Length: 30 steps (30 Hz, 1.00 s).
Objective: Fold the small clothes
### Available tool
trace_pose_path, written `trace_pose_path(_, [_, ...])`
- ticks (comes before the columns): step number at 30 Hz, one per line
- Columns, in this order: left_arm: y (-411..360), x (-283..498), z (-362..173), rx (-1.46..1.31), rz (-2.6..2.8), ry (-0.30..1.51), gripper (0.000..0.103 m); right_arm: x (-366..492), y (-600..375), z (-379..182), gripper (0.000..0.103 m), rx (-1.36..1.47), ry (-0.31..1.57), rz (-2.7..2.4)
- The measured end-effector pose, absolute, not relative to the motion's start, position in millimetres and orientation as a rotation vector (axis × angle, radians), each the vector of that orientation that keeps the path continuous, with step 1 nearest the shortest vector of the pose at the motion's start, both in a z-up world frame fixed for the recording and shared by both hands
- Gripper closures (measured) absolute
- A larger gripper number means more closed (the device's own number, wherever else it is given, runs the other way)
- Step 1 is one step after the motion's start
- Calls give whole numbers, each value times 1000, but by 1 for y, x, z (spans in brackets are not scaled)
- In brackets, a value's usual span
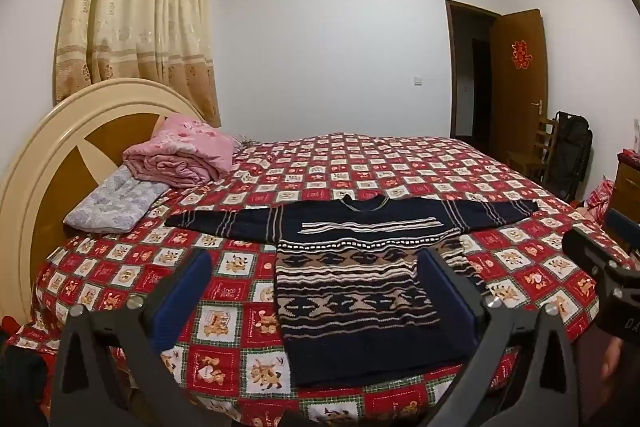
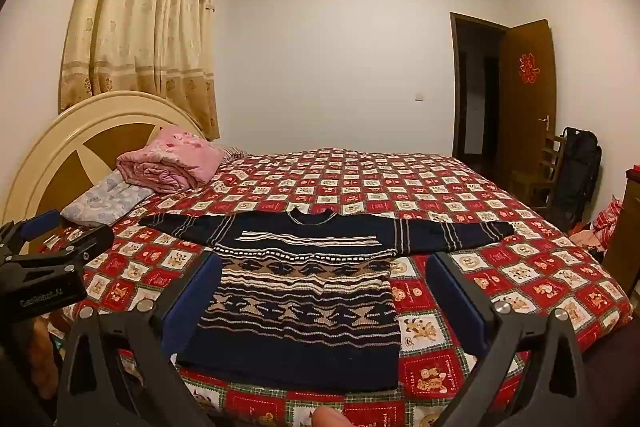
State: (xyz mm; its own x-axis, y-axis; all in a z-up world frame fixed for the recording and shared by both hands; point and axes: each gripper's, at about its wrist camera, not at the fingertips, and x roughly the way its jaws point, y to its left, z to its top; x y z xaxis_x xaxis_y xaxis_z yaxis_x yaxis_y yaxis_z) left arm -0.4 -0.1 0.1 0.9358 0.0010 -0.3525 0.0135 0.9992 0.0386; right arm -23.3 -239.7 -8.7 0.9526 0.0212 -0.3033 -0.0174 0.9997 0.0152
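A small dark navy knitted sweater [image 1: 360, 291] with tan and white patterned bands lies flat on the bed, sleeves spread left and right, hem toward me. It also shows in the right wrist view [image 2: 304, 307]. My left gripper [image 1: 316, 259] is open and empty, held above the bed before the sweater's hem. My right gripper [image 2: 320, 267] is open and empty, its fingers either side of the sweater's body in view. The right gripper's body shows at the right edge of the left wrist view [image 1: 600, 267]; the left gripper's body shows at the left of the right wrist view [image 2: 44, 267].
The bed has a red checked cartoon quilt [image 1: 400, 167] and a round cream headboard [image 1: 48, 147]. A folded pink blanket [image 1: 180, 155] and a pale pillow [image 1: 116, 203] lie near the headboard. A chair with a black bag [image 1: 568, 155] stands by the open door [image 1: 516, 75].
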Motion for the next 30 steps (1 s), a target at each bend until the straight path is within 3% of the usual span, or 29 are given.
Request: trace_pose_path(30, [4,2,-3,24,0,366,0,-15,-253,-22,1,22,311,16])
